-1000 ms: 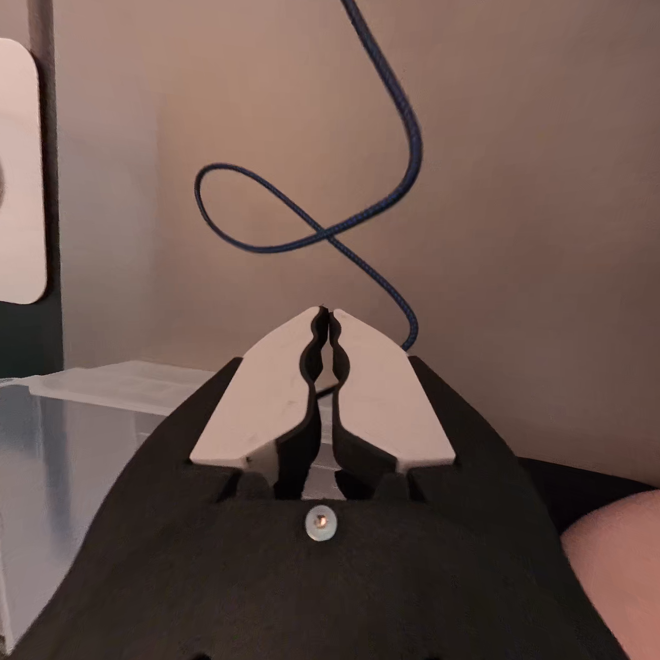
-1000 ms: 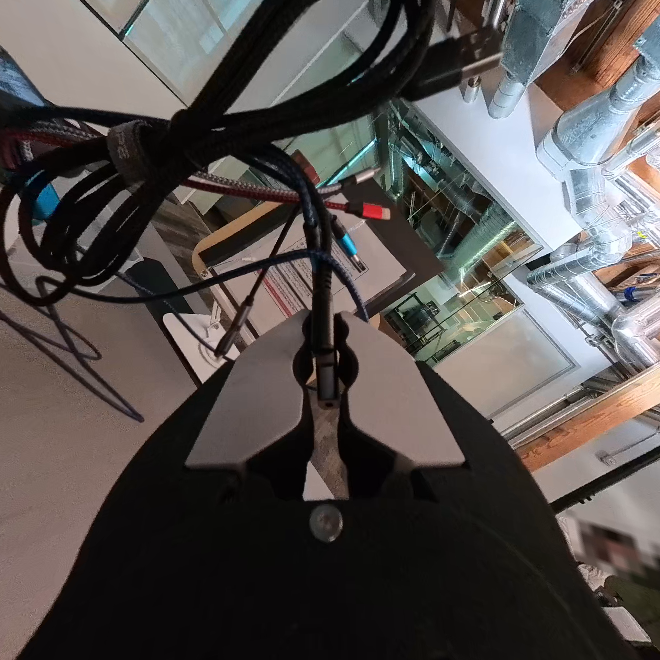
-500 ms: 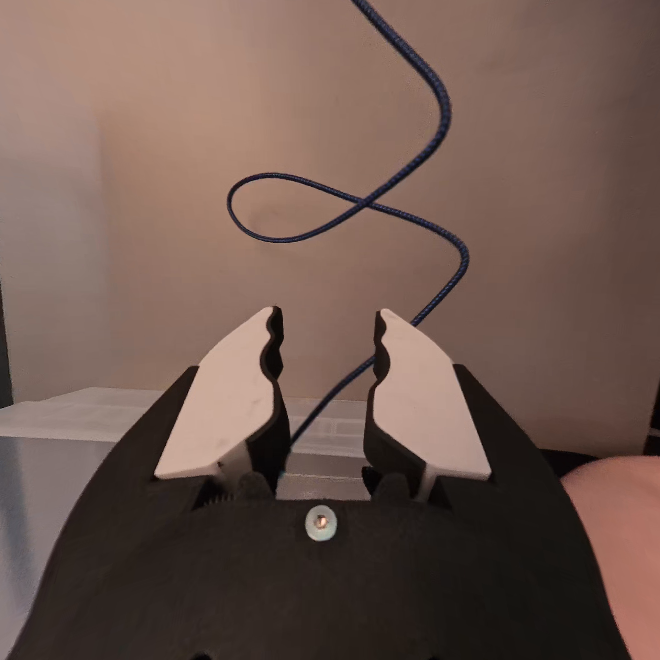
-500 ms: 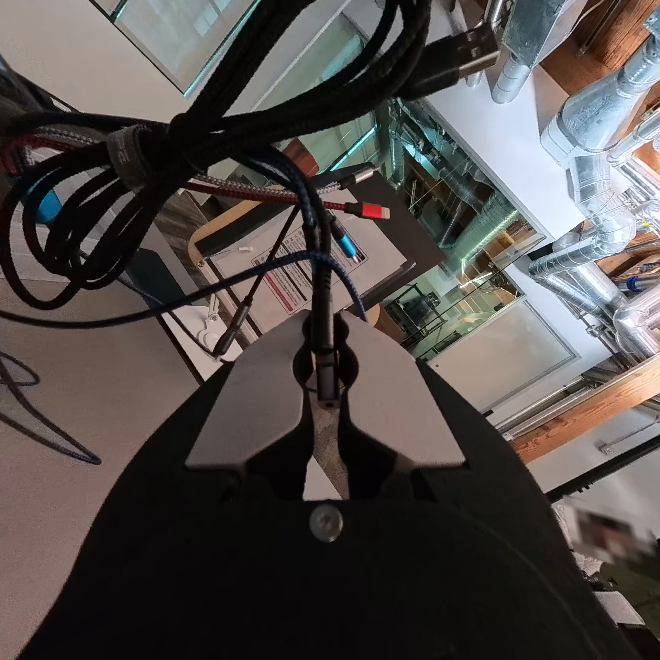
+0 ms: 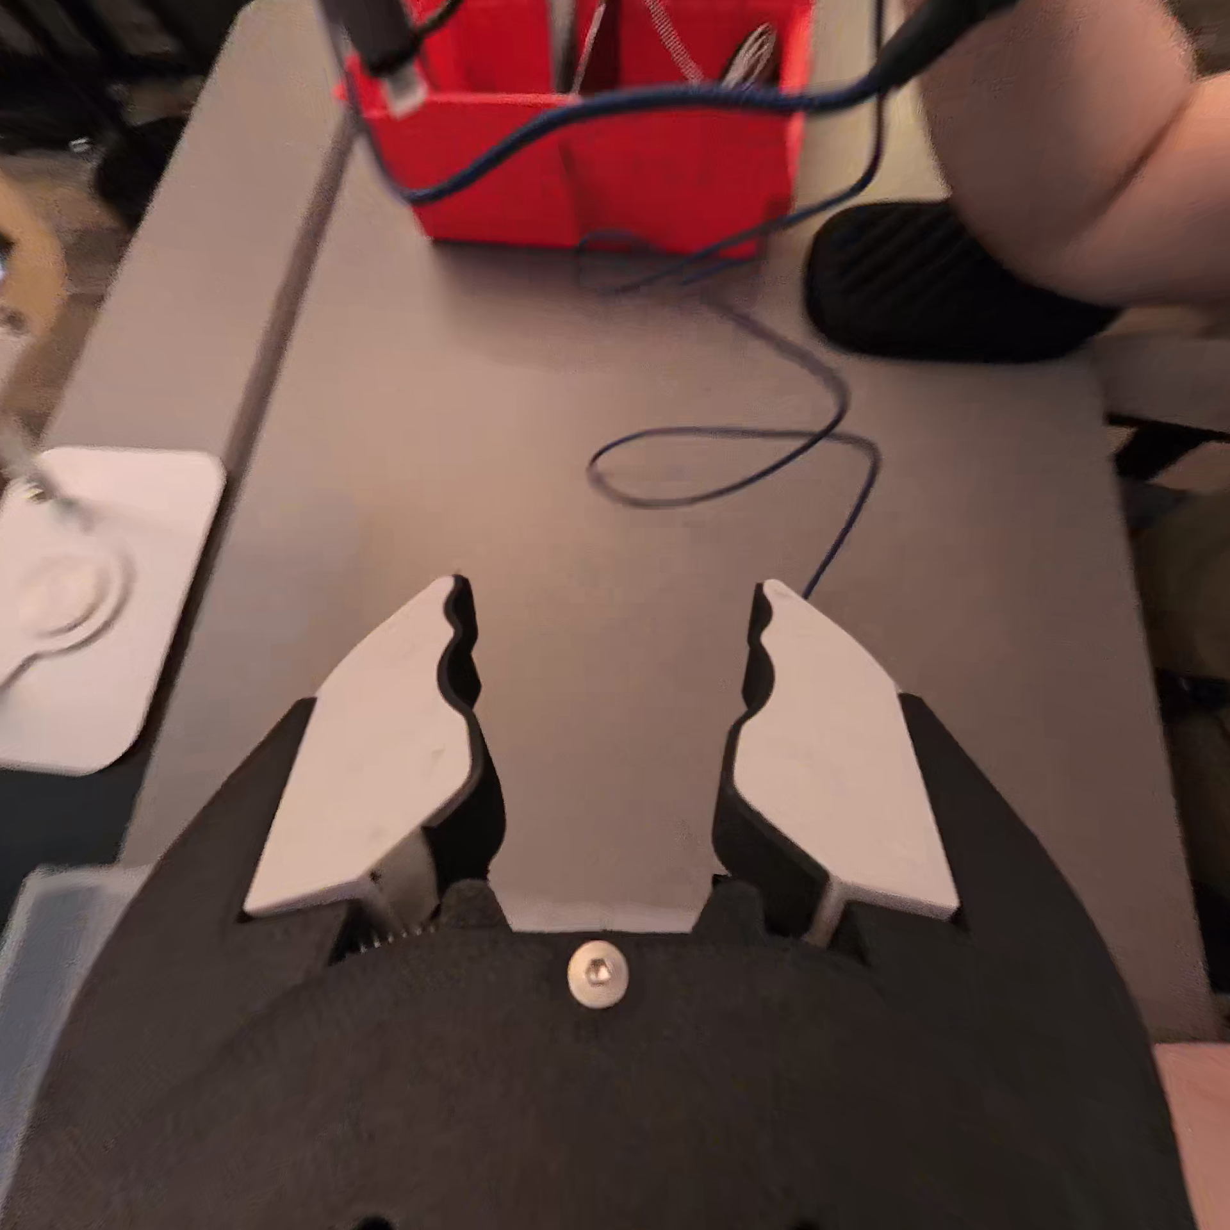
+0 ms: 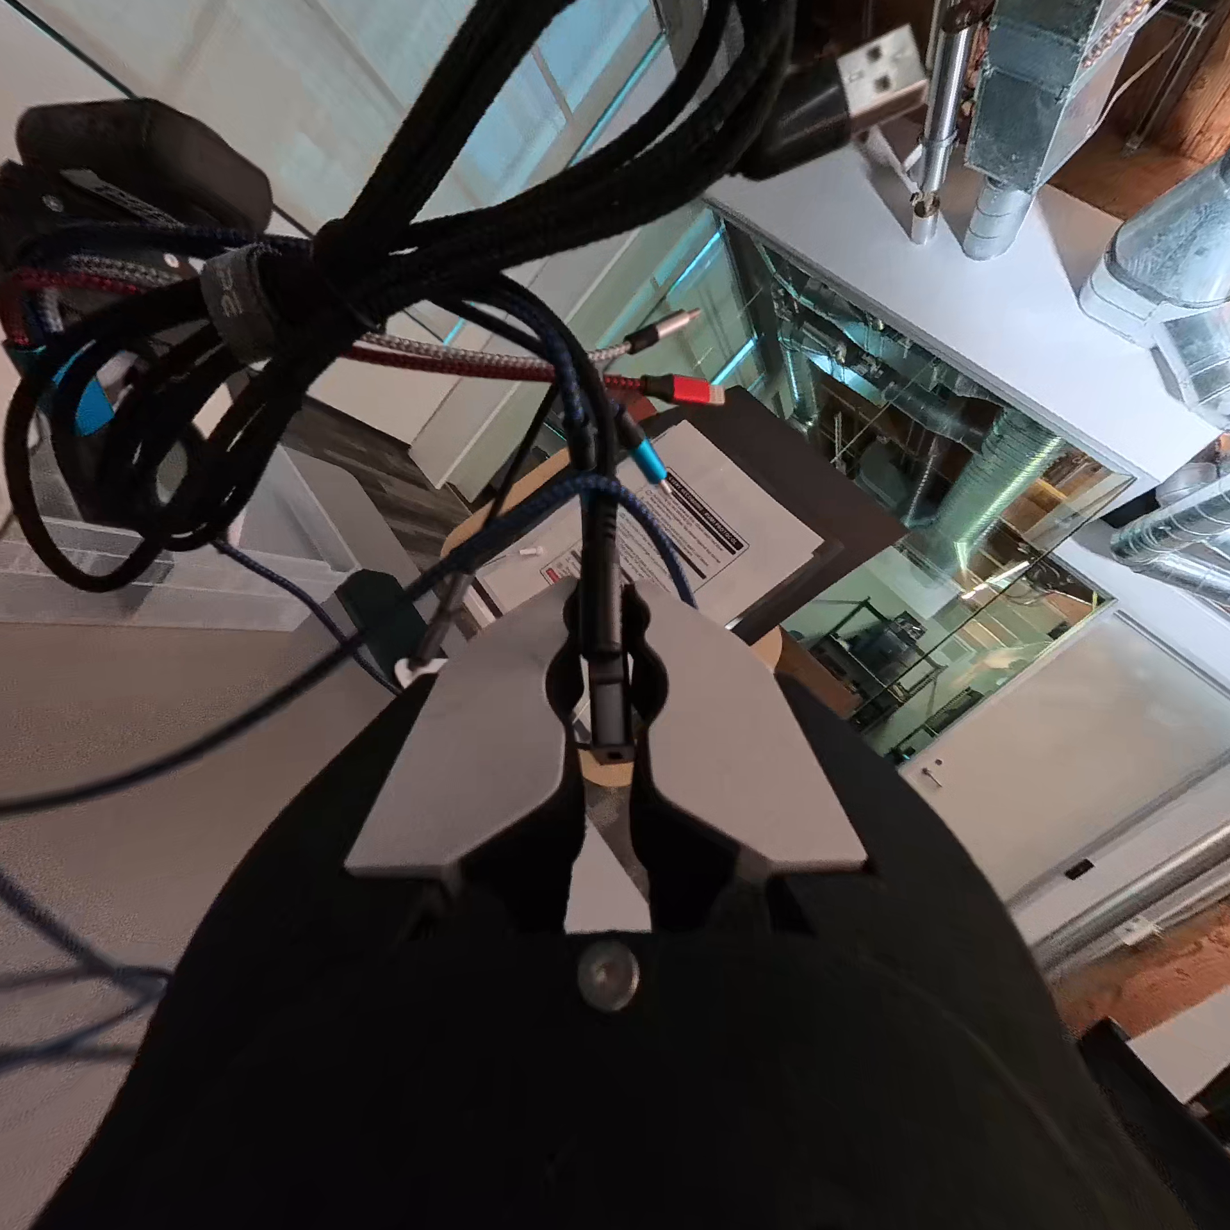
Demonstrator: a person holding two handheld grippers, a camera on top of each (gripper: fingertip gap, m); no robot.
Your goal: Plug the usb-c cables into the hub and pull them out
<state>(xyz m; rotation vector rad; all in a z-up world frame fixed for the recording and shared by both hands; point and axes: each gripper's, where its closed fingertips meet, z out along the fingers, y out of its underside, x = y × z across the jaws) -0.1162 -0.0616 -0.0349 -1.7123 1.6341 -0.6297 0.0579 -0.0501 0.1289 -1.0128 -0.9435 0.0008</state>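
Observation:
My left gripper [image 5: 612,589] is open and empty above the grey table [image 5: 466,399]. A thin blue braided cable [image 5: 732,466] lies looped on the table ahead of it and runs up toward the red bin [image 5: 599,153]. My right gripper [image 6: 602,599] is shut on the black plug [image 6: 607,699] of a black cable and points upward. A tied bundle of black cables [image 6: 466,219] hangs across that view, with a red plug [image 6: 685,389], a blue plug [image 6: 645,459], a silver plug [image 6: 665,326] and a USB-A plug [image 6: 878,73] dangling loose. I cannot pick out the hub.
A white pad [image 5: 86,599] lies at the table's left edge. A black ribbed object [image 5: 932,286] and a person's arm [image 5: 1065,133] are at the far right. A translucent box [image 5: 46,932] is at lower left. The left wrist view is blurred. One gripper's finger ends stand about 25 cm off the other's.
My left gripper opened from shut and now stands wider. Its view has swung so the table and red bin show. My right gripper keeps its hold on the black plug.

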